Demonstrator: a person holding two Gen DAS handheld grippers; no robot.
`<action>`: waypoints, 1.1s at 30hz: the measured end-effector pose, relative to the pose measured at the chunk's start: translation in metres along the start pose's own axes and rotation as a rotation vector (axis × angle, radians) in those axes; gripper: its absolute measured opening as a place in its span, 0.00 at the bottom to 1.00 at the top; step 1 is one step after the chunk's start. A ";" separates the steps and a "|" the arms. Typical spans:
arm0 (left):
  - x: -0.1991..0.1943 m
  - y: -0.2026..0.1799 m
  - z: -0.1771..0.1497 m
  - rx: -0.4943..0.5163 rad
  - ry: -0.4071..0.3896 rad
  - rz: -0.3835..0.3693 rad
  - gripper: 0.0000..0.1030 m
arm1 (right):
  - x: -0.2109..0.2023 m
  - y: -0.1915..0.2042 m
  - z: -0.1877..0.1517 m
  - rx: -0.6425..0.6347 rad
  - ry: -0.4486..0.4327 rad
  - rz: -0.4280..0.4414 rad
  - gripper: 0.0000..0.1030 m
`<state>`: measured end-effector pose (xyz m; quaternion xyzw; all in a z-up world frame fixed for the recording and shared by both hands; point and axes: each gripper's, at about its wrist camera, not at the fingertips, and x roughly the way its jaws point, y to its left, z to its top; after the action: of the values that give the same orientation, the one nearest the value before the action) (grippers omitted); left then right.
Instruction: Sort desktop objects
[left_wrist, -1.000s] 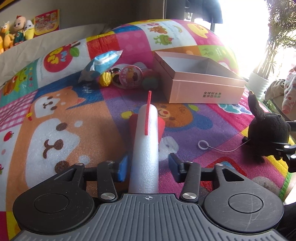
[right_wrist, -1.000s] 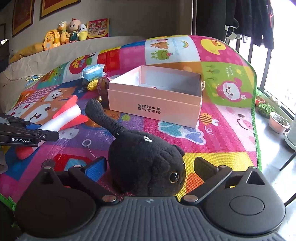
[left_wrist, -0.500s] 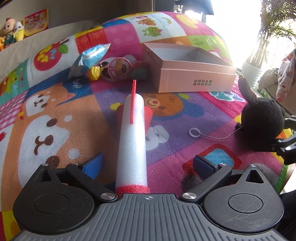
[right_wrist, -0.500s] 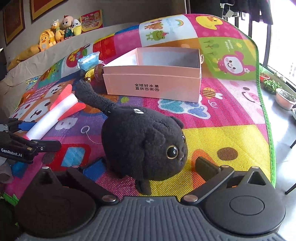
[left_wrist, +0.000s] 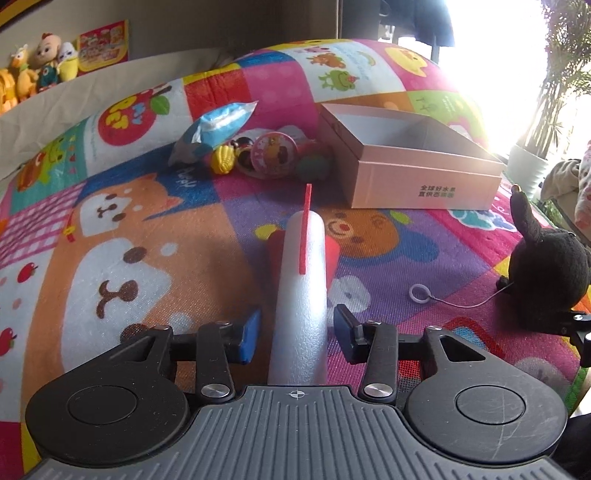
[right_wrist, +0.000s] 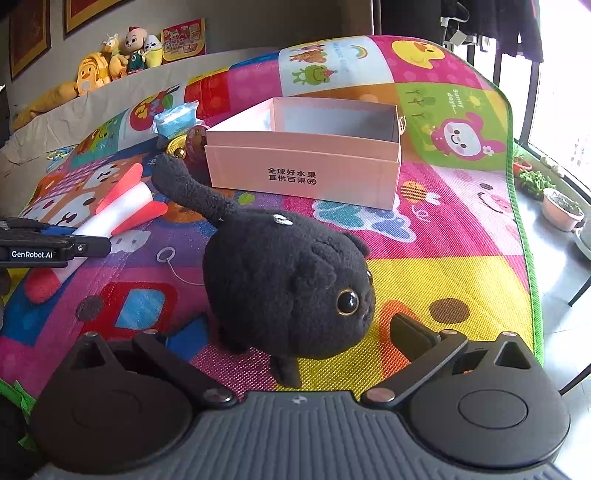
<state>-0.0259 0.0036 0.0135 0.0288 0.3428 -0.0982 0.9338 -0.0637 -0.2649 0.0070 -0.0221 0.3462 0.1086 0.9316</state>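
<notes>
Pink box (right_wrist: 303, 177) open-topped on mat (right_wrist: 424, 280); visible interior bare.

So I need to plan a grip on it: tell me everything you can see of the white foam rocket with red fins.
The white foam rocket with red fins is a long cylinder of grainy white foam with thin red foam fins near its far end and a red tip at the near end, seen from the right wrist. It lies flat on the colourful play mat, fins toward the pink box. The left gripper straddles its body, jaws closing, pads not yet pressing on it.
</notes>
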 end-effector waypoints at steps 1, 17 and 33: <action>-0.001 0.000 0.000 0.003 -0.001 -0.001 0.42 | -0.001 0.000 0.001 -0.003 -0.009 -0.002 1.00; -0.049 -0.024 0.020 0.098 -0.109 -0.066 0.31 | -0.028 0.009 0.020 -0.099 -0.031 0.086 0.76; 0.050 -0.078 0.209 0.100 -0.195 -0.202 0.36 | -0.127 -0.065 0.172 -0.065 -0.506 -0.080 0.76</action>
<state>0.1278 -0.1060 0.1421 0.0310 0.2464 -0.2107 0.9455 -0.0332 -0.3322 0.2176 -0.0380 0.0973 0.0846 0.9909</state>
